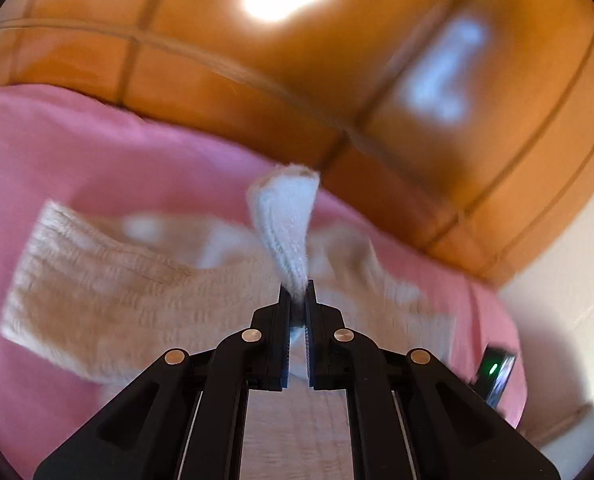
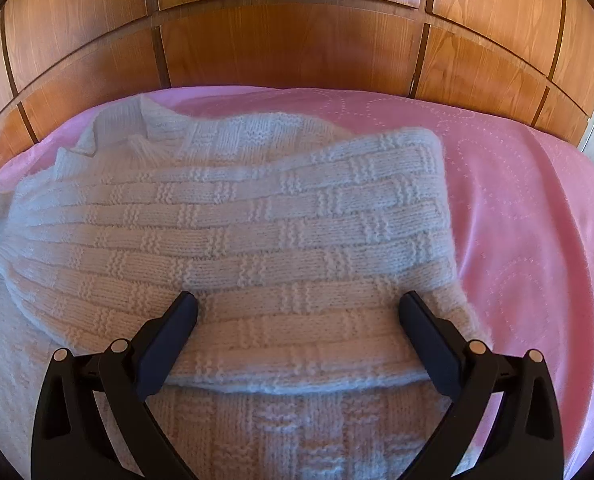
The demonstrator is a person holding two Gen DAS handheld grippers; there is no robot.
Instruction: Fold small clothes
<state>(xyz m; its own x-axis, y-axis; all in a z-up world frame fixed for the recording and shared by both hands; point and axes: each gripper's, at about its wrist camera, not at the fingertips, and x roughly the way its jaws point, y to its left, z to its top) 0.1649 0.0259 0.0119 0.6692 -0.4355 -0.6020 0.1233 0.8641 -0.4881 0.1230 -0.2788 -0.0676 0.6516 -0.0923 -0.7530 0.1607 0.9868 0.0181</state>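
1. Over the pink bedspread (image 2: 517,208): left gripper (image 1: 297,292) is clamped tight on a pinched edge of the white knit sweater (image 2: 233,232), and that fold of knit stands up past the fingertips. The view is motion-blurred, so I can't tell which part of the garment it is.
2. Right gripper (image 2: 297,308) has its jaws wide apart, fingers (image 2: 177,320) resting on or just above the folded-over top layer near the sweater's near edge; it grips nothing.
3. The sweater lies across the middle of the bedspread, one layer already doubled over, collar end toward the wooden headboard (image 2: 289,40).
4. Judgement: mid-fold. Left should carry its edge across low and taut, then lay it flush with the existing fold line.
5. Right should press the top layer flat so it doesn't drag.
6. Risk: the fuzzy knit may snag on the pads or bunch up. Release only once the edge lies flat.
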